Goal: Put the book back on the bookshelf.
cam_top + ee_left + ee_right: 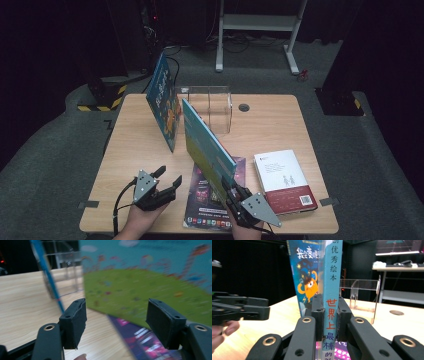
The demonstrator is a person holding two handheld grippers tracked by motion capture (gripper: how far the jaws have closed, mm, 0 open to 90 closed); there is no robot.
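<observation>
A teal picture book (205, 142) stands upright on its edge over a purple magazine (200, 197) near the table's front. My right gripper (234, 191) is shut on the book's near spine; in the right gripper view both pads (318, 307) press the spine (329, 277). My left gripper (170, 176) hovers to the left of the book, open and holding nothing. In the left gripper view its jaws (116, 322) frame the book's green cover (140, 285) beyond. A second blue book (164, 102) stands tilted farther back.
A clear acrylic book holder (212, 107) sits at the table's back centre, next to the blue book. A white and red book (285, 180) lies flat at the front right. A round cable hole (244, 107) is in the tabletop (135, 150).
</observation>
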